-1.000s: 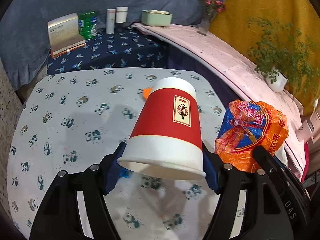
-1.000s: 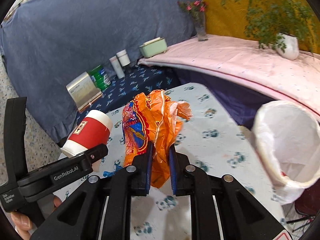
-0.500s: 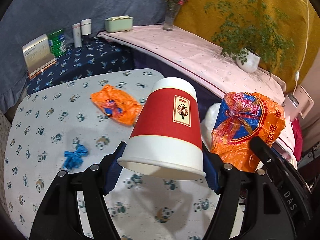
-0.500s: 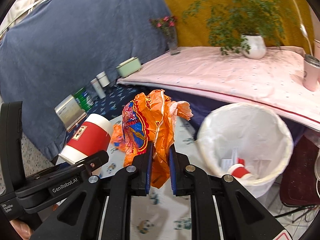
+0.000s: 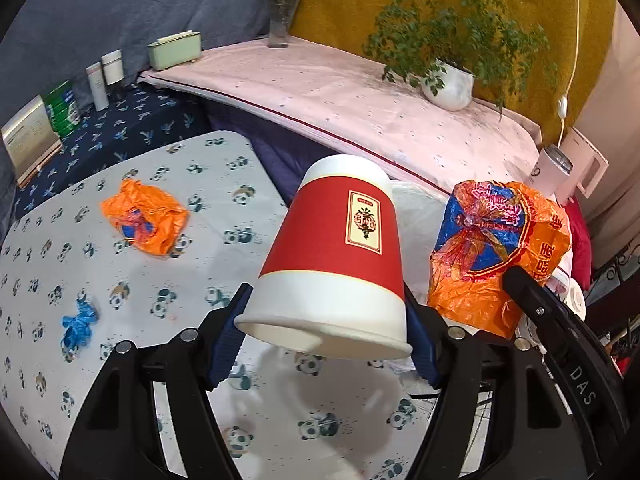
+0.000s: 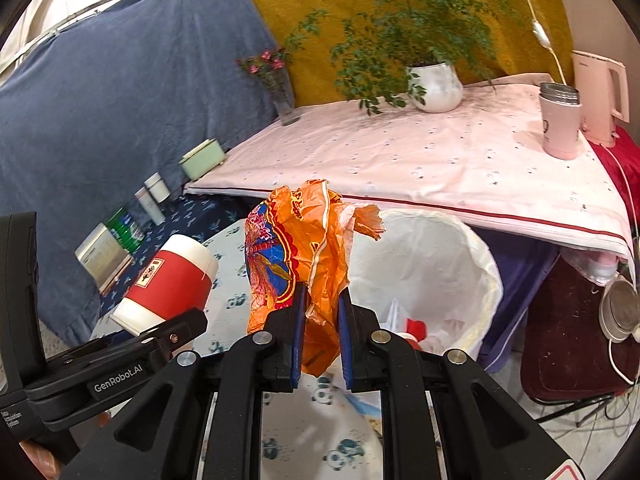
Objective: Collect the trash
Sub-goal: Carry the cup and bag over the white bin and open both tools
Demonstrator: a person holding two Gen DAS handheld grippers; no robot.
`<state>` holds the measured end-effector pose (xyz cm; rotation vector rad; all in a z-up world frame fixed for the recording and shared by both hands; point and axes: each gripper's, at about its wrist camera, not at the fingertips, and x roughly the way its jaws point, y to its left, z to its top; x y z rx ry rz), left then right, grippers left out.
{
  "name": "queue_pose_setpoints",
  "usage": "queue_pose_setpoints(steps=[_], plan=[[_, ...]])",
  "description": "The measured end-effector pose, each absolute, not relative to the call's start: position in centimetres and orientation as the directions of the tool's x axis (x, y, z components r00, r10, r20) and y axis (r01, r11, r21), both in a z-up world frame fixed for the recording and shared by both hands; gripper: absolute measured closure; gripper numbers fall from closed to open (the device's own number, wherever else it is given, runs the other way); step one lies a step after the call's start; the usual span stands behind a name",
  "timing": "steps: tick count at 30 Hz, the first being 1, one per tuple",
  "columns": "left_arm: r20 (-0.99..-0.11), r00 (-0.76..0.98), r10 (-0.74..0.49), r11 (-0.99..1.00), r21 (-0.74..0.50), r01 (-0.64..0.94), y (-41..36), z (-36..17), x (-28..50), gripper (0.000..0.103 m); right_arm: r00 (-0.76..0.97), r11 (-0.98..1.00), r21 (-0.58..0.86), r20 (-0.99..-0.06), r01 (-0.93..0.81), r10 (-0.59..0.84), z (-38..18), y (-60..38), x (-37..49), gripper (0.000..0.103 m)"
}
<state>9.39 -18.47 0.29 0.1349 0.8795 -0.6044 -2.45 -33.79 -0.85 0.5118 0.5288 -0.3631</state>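
The panda-print bench [image 5: 132, 264] carries a crumpled orange wrapper [image 5: 145, 222] and a blue scrap [image 5: 77, 325]. Beyond its edge stands a white-lined trash bin [image 6: 460, 264]. The left tool [image 5: 326, 334] clamps a red paper cup [image 5: 338, 258]; the right tool [image 6: 322, 332] pinches an orange plastic bag [image 6: 304, 256] near the bin.

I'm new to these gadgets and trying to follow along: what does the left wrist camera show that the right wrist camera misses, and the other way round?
Only the left wrist view shows trash lying on the panda-print table: a second orange wrapper and a blue scrap. Only the right wrist view looks into the white-lined bin, which already holds trash, and shows the kettle. Both show the left gripper shut on the red paper cup, the right gripper shut on the orange wrapper, and the potted plant.
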Motion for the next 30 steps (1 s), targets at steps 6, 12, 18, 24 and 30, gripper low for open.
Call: queue_pose_setpoints(steps=[6,12,18,24,30], plan=[[-0.771,0.449,-0.452,0.796,-0.121,0.593,-21.9,-0.8,8.9,0.036,0.789,0.787,0.372,-0.572,0.492,-0.223,-1.9,-36.4,-3.5,0.089],[-0.785,0.418,-0.457,0.770,-0.114,0.628,-25.0,-2.0,8.8,0.035,0.769,0.760,0.375,-0.589,0.531,-0.247,-3.2,-38.8,-4.1,0.089],[-0.799,0.386,-0.461,0.760,-0.131,0.636,-27.1,-3.5,9.5,0.034,0.750,0.733,0.380,-0.607,0.565,-0.264,-4.5,-41.1,-4.0,0.089],[-0.802,0.389,-0.453,0.759,-0.119,0.640,-28.3,-4.2,10.0,0.030,0.744,0.721,0.384,-0.612,0.577,-0.269,-5.3,-42.3,-3.8,0.089],[-0.798,0.409,-0.443,0.773,-0.109,0.625,-28.2,-4.3,10.7,0.022,0.740,0.726,0.378,-0.619,0.574,-0.263,-5.6,-42.4,-3.0,0.089]])
